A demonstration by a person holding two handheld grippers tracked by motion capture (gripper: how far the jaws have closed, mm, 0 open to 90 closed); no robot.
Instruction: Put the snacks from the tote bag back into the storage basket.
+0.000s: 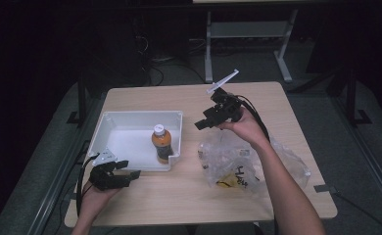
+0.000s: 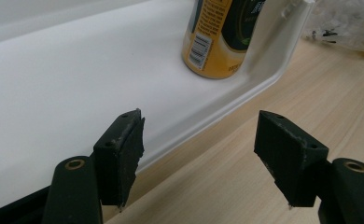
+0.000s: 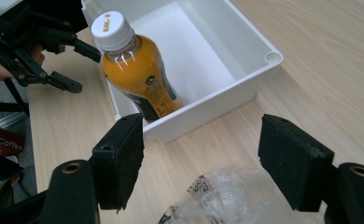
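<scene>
A bottle of orange drink (image 1: 161, 144) with a white cap stands upright in the near right corner of a white tray (image 1: 111, 128). The left gripper view has the bottle's base (image 2: 216, 39) up close on the tray floor (image 2: 77, 79). My left gripper (image 1: 132, 170) rests at the tray's near left corner, open, nothing between its jaws (image 2: 201, 156). My right gripper (image 1: 202, 123) hovers right of the tray, above a clear plastic bag (image 1: 238, 164), open and empty. From the right gripper (image 3: 203, 163) I see the bottle (image 3: 136, 70), the tray (image 3: 236, 95) and the left gripper (image 3: 84, 67).
The light wooden table (image 1: 189, 196) holds the tray at the left and the crumpled bag (image 3: 227, 198) at the right, with something yellow inside. Table legs and cables lie on the dark floor beyond the far edge.
</scene>
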